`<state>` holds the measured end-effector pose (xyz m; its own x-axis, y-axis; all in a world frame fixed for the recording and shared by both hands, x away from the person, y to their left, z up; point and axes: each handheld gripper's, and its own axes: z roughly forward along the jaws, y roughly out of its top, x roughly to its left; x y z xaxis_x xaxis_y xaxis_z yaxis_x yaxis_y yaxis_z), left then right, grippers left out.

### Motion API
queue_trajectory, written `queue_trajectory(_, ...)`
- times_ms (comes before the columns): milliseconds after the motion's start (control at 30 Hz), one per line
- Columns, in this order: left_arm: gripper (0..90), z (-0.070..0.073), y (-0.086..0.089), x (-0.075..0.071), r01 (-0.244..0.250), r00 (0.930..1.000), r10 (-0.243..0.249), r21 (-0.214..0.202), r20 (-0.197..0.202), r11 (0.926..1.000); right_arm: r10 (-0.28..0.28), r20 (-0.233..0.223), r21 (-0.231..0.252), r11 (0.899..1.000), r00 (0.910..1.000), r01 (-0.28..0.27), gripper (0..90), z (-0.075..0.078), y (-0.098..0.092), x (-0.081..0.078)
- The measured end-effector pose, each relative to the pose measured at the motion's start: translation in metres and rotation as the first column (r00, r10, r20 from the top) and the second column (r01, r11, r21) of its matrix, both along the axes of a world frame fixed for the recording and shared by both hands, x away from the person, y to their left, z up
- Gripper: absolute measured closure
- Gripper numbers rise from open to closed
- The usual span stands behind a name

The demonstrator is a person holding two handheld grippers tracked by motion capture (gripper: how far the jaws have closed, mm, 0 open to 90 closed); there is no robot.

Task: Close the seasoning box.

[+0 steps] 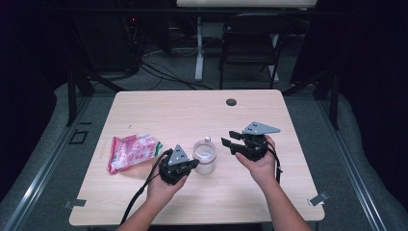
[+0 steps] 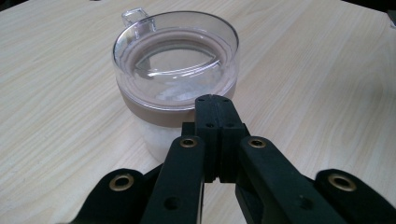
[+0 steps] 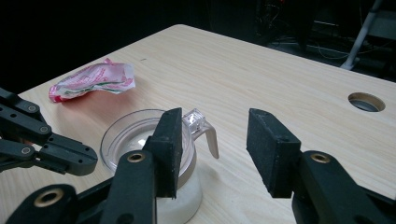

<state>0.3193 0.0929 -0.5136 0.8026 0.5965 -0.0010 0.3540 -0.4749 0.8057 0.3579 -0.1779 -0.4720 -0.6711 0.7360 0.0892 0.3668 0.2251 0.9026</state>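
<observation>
Broadly, item one is the rectangular table of pale wood-grain laminate [image 1: 159,108], with a round dark cable hole [image 1: 231,102] near its far edge; the hole appears again in the right gripper view [image 3: 366,101].

Item two: a crumpled pink, white and green plastic packet [image 1: 132,151], lying flat on the table's left part, well apart from the jar and to the left of the left gripper. Printing covers it, but no word or brand can be read in the high view or in the right gripper view [image 3: 93,80].

Item three: the right gripper [image 1: 230,143], black with a grey three-cornered plate, held in the person's right hand to the right of the jar. Its jaws stand wide apart, nothing is between them, and the pads touch nothing [image 3: 214,151]. They have just been opening.

Item four: the left gripper [image 1: 194,164], black, held in the person's left hand just beside the jar on its left. Its jaws are pressed together with nothing between them [image 2: 214,114]; the closed tip lies against or just short of the jar's side, and which of the two cannot be told.

Item five: a small clear plastic jar with white contents, a brownish band under the rim and a clear lid with a flip tab [image 1: 204,156], standing upright near the table's middle, between the two grippers. No label or writing is visible on it [image 2: 175,70] [image 3: 140,140].
</observation>
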Motion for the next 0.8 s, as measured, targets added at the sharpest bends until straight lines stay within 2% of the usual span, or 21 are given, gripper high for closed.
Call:
queue_trajectory(367,86.8,-0.002,0.006,0.000,-0.014,0.9999,0.014,0.013,0.004,0.9998,-0.003,-0.002,0.001,1.000,1.0000,0.003,54.0,0.000,-0.001,0.000)
queue_trajectory(567,79.7,0.002,0.012,-0.001,-0.031,0.9991,0.030,0.017,0.029,0.9994,-0.003,-0.003,0.001,1.000,1.0000,0.003,53.2,0.000,-0.001,0.000)
queue_trajectory(800,70.6,0.008,0.029,0.001,-0.075,0.9961,0.075,-0.007,0.046,0.9972,-0.003,-0.007,-0.001,1.000,1.0000,0.003,52.8,-0.001,0.000,0.000)
